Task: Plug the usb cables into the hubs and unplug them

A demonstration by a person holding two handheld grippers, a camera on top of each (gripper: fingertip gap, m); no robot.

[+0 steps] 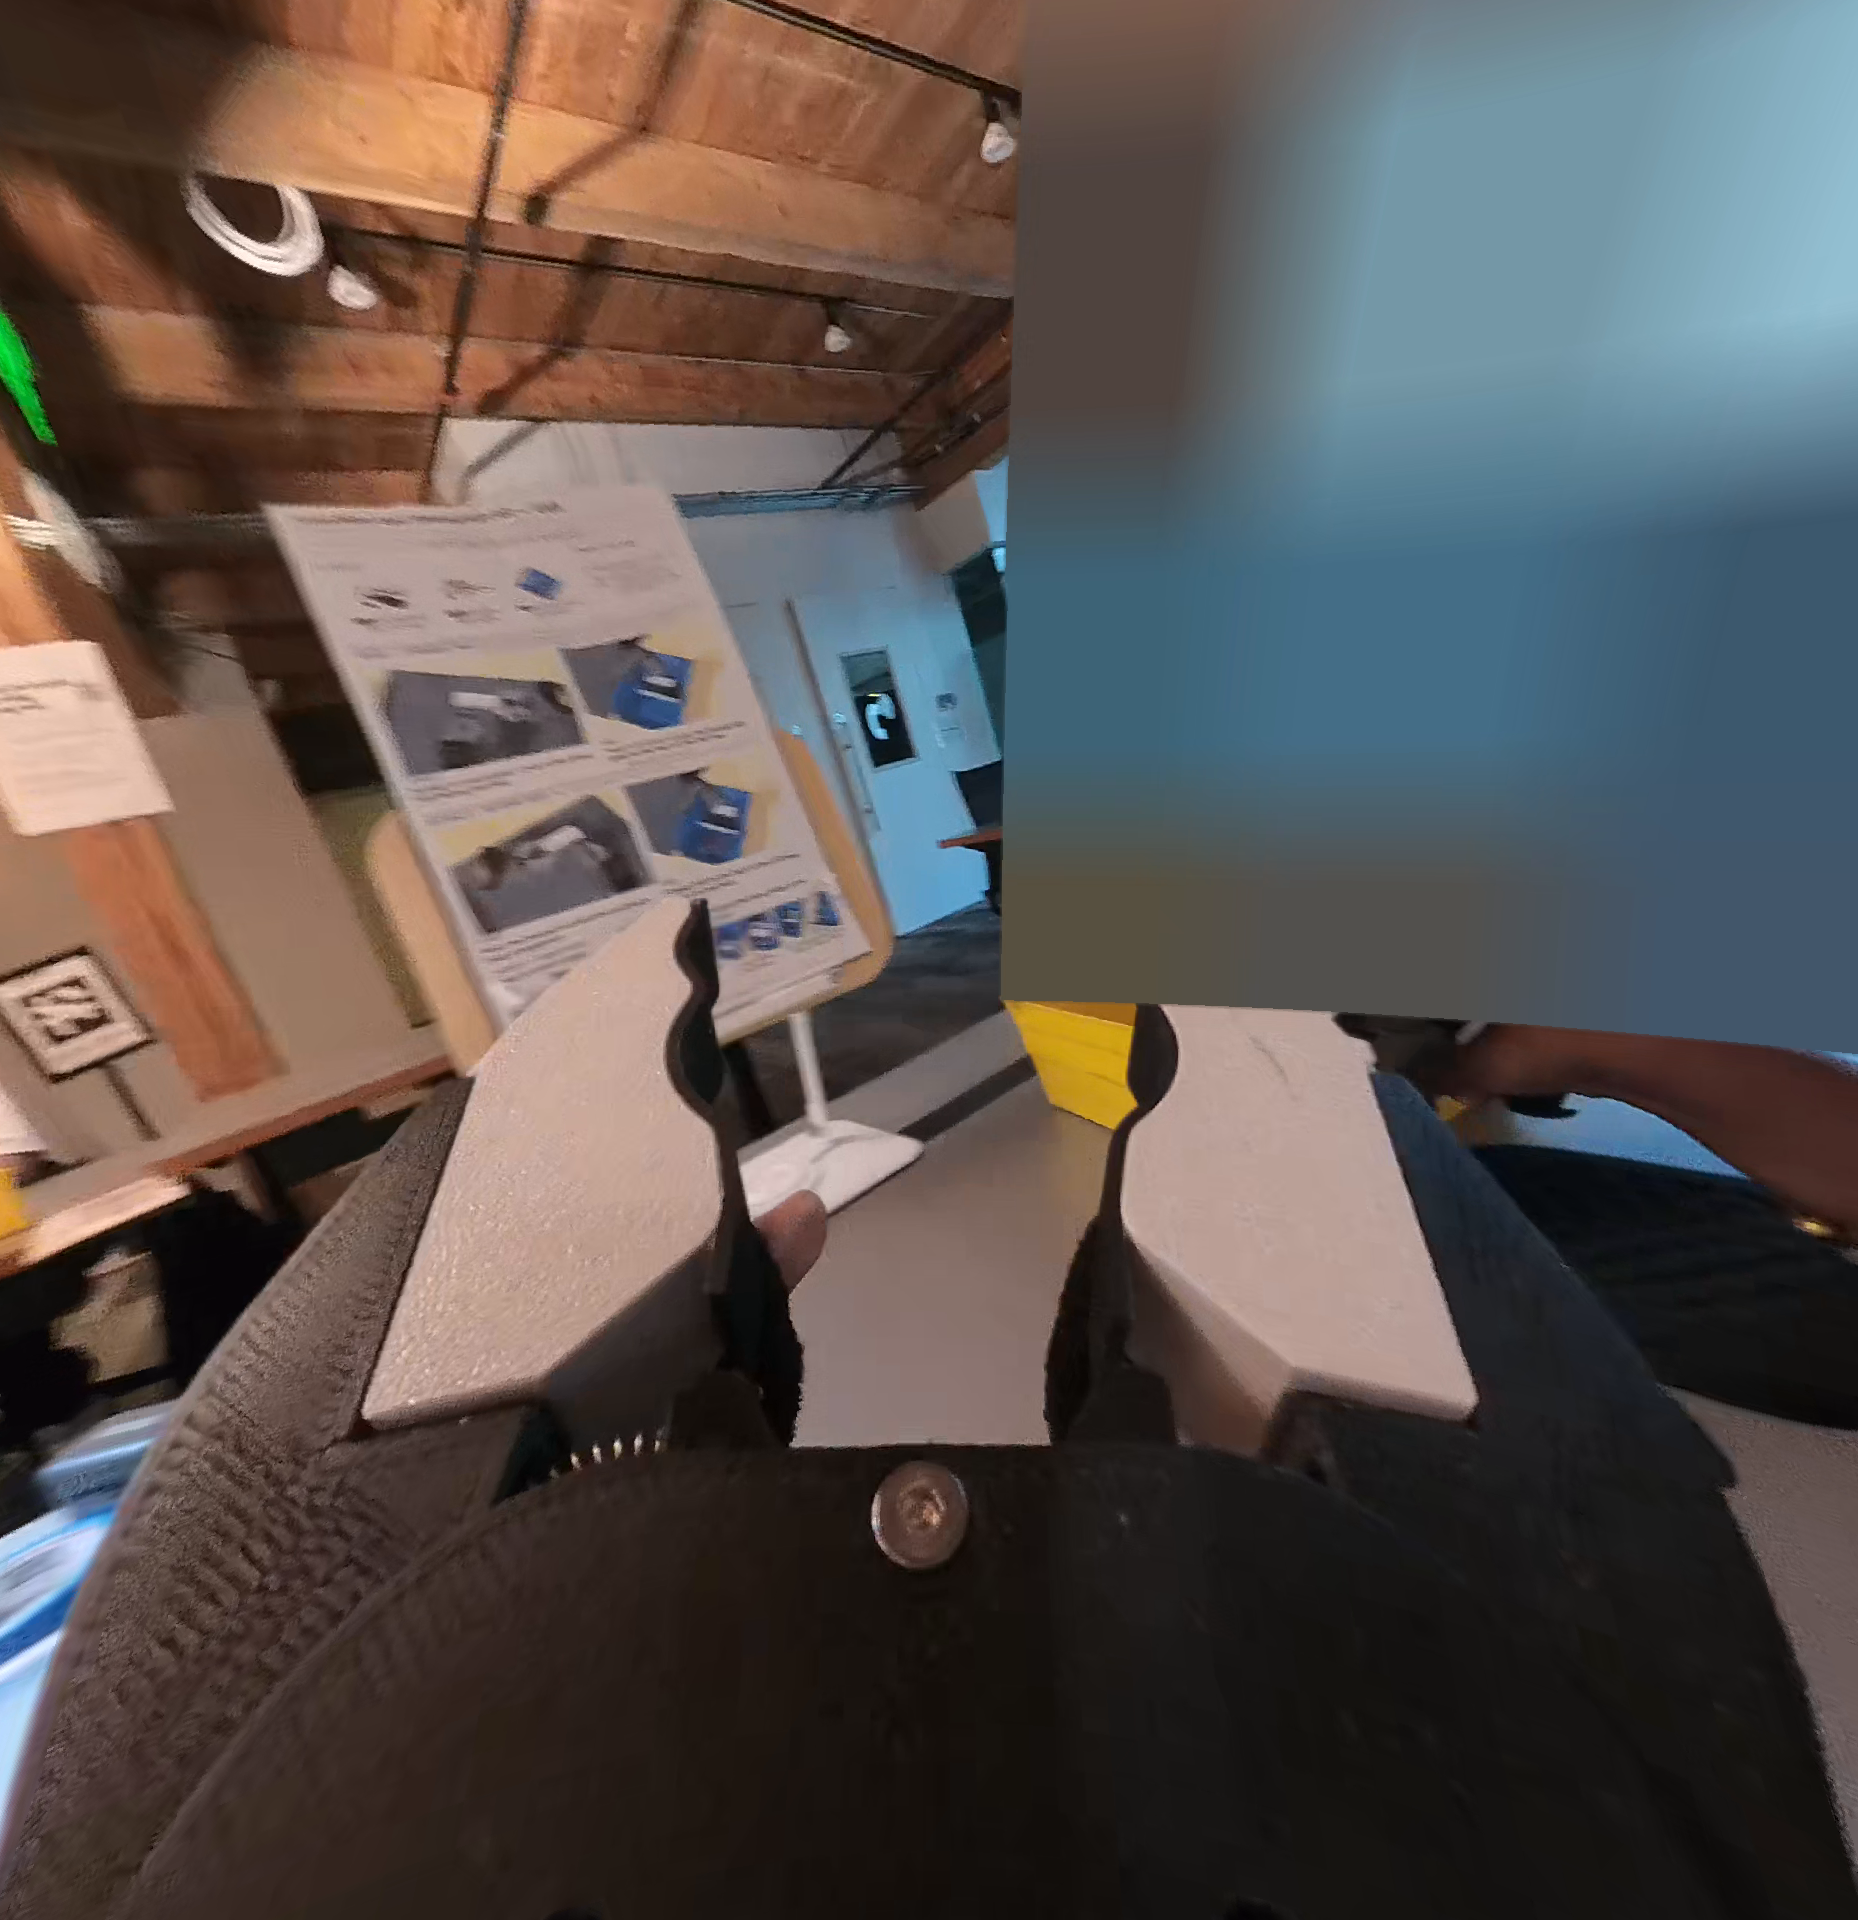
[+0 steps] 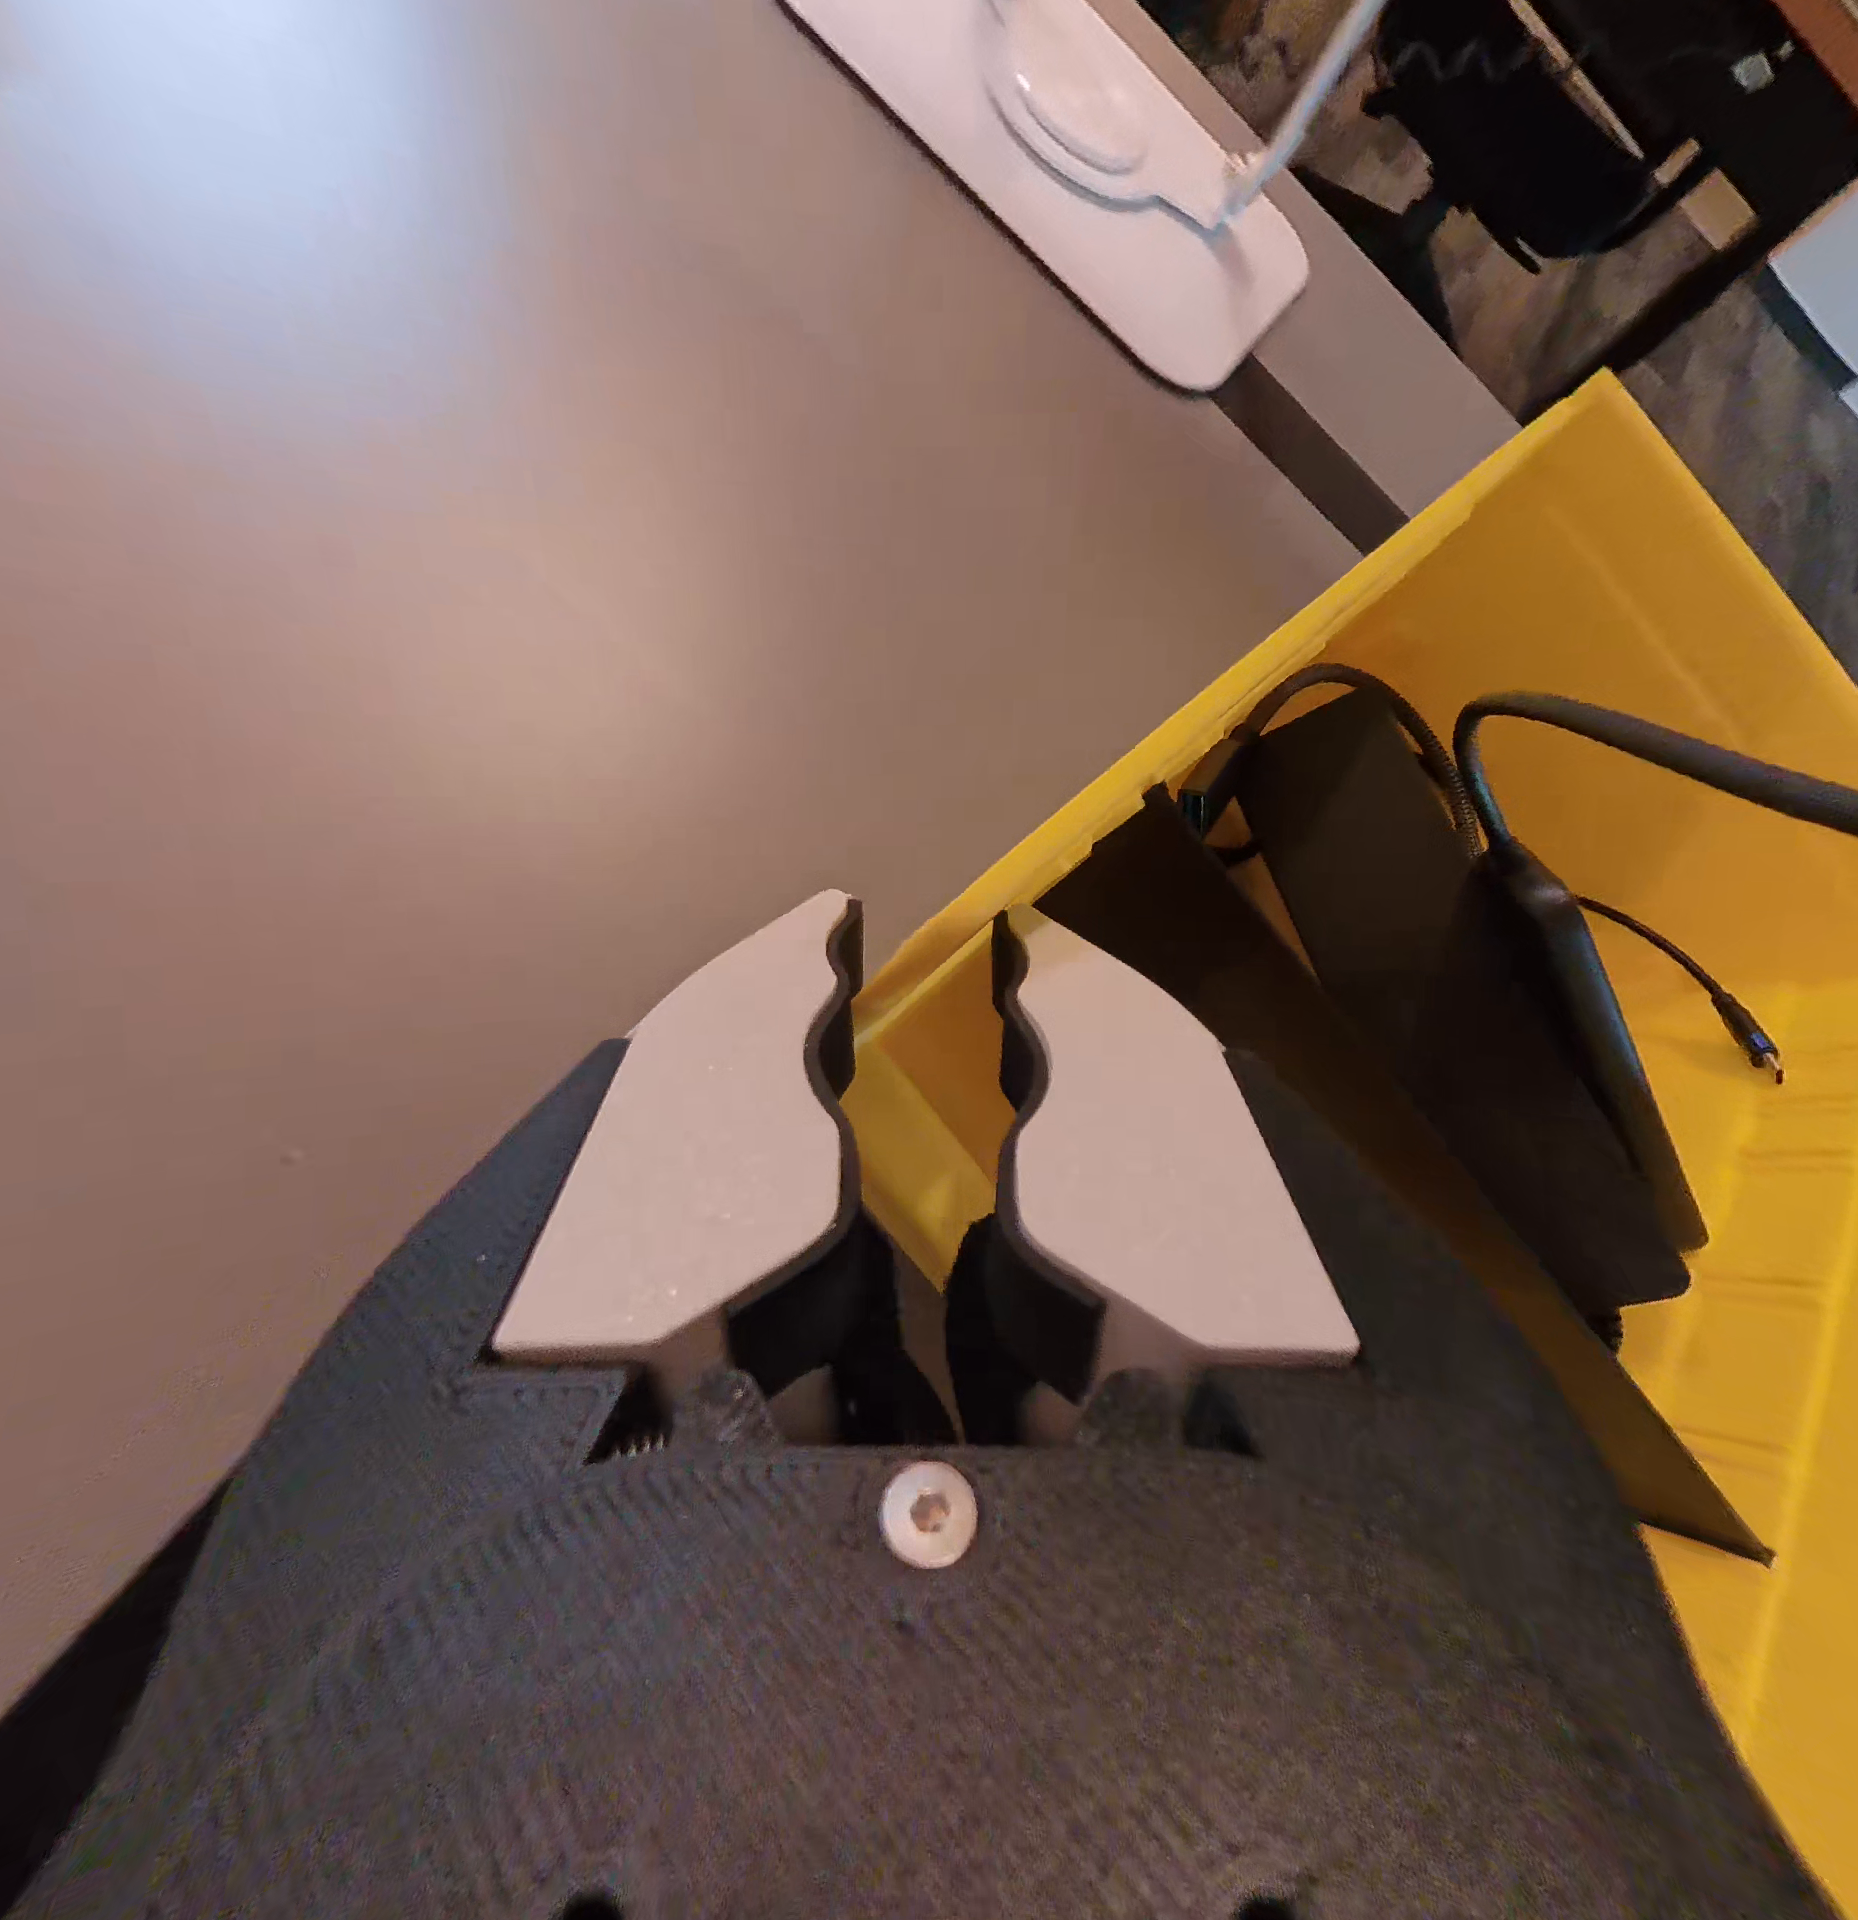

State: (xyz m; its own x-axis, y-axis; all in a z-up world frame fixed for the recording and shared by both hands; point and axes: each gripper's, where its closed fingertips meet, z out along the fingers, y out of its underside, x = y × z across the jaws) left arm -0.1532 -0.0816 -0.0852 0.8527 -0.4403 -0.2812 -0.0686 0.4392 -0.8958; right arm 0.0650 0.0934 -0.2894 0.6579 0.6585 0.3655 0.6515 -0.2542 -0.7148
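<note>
Your left gripper [image 1: 920,1039] spread wide, empty, centre frame, your right gripper [image 2: 925,971] slightly parted, empty, over the yellow plastic bin's [image 2: 1590,623] rim, black hub [image 2: 1569,997] and black cables [image 2: 1673,758] at right.

One yellow bin [image 2: 1527,644], one black hub [image 2: 1590,997], two cables [image 2: 1673,966], one poster stand [image 1: 582,748], three ceiling lamps [image 1: 996,140].

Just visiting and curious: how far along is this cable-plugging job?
Nothing looks done yet. In the yellow bin a thin cable's plug lies loose beside a black hub. Nothing is in hand: the right gripper is open and empty at the bin's corner; the left gripper is open, pointing off into the room. All plugging and unplugging remains.
</note>
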